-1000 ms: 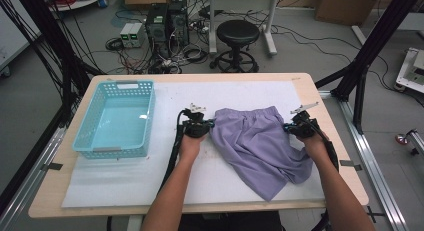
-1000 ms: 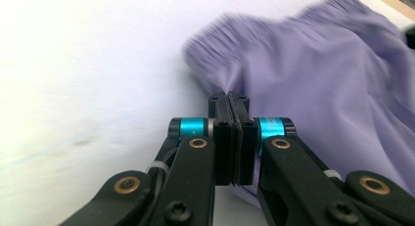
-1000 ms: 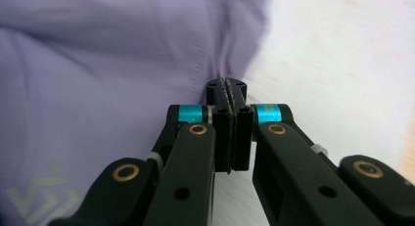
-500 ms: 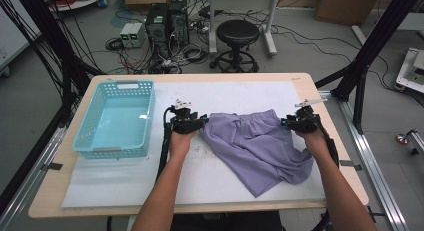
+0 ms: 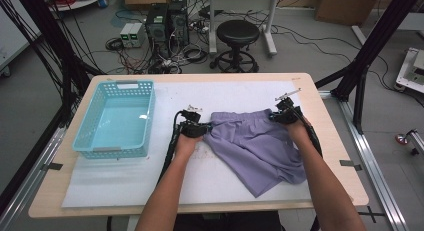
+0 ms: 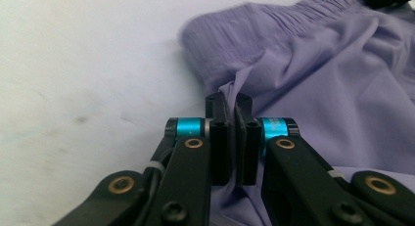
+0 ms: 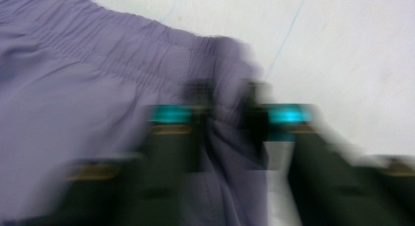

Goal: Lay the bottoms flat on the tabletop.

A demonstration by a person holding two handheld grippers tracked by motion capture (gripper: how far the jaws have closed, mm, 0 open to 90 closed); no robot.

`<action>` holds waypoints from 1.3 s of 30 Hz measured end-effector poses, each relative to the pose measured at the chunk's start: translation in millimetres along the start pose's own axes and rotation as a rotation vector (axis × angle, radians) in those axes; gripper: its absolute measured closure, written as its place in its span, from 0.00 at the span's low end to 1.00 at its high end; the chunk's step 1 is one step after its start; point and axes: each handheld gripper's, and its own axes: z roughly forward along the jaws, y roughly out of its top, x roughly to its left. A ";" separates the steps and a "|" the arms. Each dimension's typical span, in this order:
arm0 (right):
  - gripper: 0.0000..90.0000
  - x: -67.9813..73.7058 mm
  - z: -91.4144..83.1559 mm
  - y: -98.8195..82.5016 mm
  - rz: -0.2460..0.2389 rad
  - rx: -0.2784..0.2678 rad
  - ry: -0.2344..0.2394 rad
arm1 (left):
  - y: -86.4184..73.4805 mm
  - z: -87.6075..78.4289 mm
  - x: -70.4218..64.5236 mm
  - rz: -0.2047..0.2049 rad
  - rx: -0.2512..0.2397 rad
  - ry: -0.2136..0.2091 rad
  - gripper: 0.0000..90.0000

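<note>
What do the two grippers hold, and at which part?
Both hold the purple shorts at the waistband: the left gripper at its left end, the right gripper at its right end.

A turquoise plastic mesh basket (image 5: 116, 118) stands at the left end of the white table mat (image 5: 220, 173), its raised walls the 1 tall obstacle. Between the basket and the left gripper (image 5: 196, 128) runs a bare strip of mat. Right of the basket, crumpled lilac fabric shorts (image 5: 260, 148) cover the mat between the 2 grippers. Bare mat lies open beyond the shorts and along the near edge below the basket.
</note>
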 end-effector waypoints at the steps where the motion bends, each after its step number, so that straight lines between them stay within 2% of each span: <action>1: 0.94 -2.0 -1.6 2.5 0.009 -0.003 0.018 | 3.2 -2.1 2.5 0.000 -0.017 0.016 0.97; 3: 0.95 -5.2 -4.3 7.8 0.009 -0.037 0.019 | 10.6 -5.8 6.1 0.001 -0.047 0.036 0.97; 5: 0.95 -6.4 -6.5 14.3 0.030 -0.094 0.022 | 22.3 -9.9 8.3 0.018 -0.090 0.067 0.97; 9: 0.95 -4.3 -9.0 30.8 0.027 -0.197 -0.026 | 42.2 -13.3 13.5 0.054 -0.159 0.116 0.97; 11: 0.94 -3.8 -8.7 35.8 0.012 -0.264 -0.059 | 48.1 -12.6 16.7 0.070 -0.172 0.126 0.97; 14: 0.94 -3.7 -1.4 39.2 0.048 -0.294 -0.091 | 49.9 -9.2 18.6 0.074 -0.187 0.119 0.96; 15: 0.94 -3.4 1.2 39.4 0.055 -0.296 -0.113 | 49.3 -7.6 18.3 0.061 -0.183 0.116 0.94; 17: 0.93 -3.8 5.6 39.3 0.077 -0.292 -0.161 | 47.6 -4.7 18.2 0.006 -0.163 0.101 0.75; 18: 0.92 -5.7 7.5 38.5 0.097 -0.287 -0.163 | 46.7 -4.4 17.7 -0.002 -0.153 0.090 0.70; 19: 0.89 -7.7 9.8 37.1 0.113 -0.274 -0.133 | 45.1 -4.9 16.1 0.006 -0.154 0.090 0.67; 20: 0.82 -8.4 10.4 35.9 0.123 -0.261 -0.125 | 43.5 -5.5 14.3 0.012 -0.151 0.088 0.63; 21: 0.73 -9.9 9.7 34.7 0.149 -0.266 -0.104 | 41.7 -6.2 13.1 0.020 -0.143 0.081 0.61; 22: 0.70 -11.6 7.4 33.5 0.177 -0.276 -0.072 | 39.2 -6.9 11.3 0.019 -0.146 0.072 0.59; 23: 0.69 -12.1 3.2 32.1 0.180 -0.283 -0.055 | 36.5 -8.1 10.2 0.025 -0.145 0.062 0.59; 24: 0.66 -12.1 -1.6 29.6 0.163 -0.298 -0.057 | 33.4 -9.0 8.9 0.028 -0.141 0.056 0.59; 26: 0.60 -12.8 -11.8 26.2 0.165 -0.285 -0.020 | 26.0 -11.8 6.7 0.023 -0.133 0.038 0.56; 29: 0.58 -10.9 -31.1 21.6 0.131 -0.260 0.013 | 10.6 -16.6 2.1 0.016 -0.127 0.005 0.55; 31: 0.60 -5.9 -44.0 13.5 0.101 -0.314 0.023 | 0.7 -19.5 -2.3 0.017 -0.108 -0.021 0.55; 32: 0.60 -3.6 -48.7 9.7 0.103 -0.314 0.039 | -4.0 -21.1 -4.9 0.015 -0.107 -0.036 0.54; 33: 0.60 -2.0 -52.4 7.0 0.095 -0.279 0.050 | -8.5 -22.8 -7.9 0.015 -0.108 -0.047 0.54; 34: 0.61 0.7 -55.6 3.5 0.081 -0.269 0.062 | -11.6 -24.5 -11.1 0.022 -0.091 -0.054 0.54; 35: 0.64 4.2 -59.1 -2.5 0.068 -0.292 0.066 | -14.0 -26.0 -14.7 0.034 -0.073 -0.062 0.54; 36: 0.65 7.2 -62.0 -7.6 0.056 -0.295 0.067 | -17.6 -28.2 -18.7 0.038 -0.079 -0.074 0.53; 39: 0.65 15.0 -64.0 -23.5 0.045 -0.253 0.096 | -28.8 -35.1 -32.0 0.057 -0.067 -0.110 0.53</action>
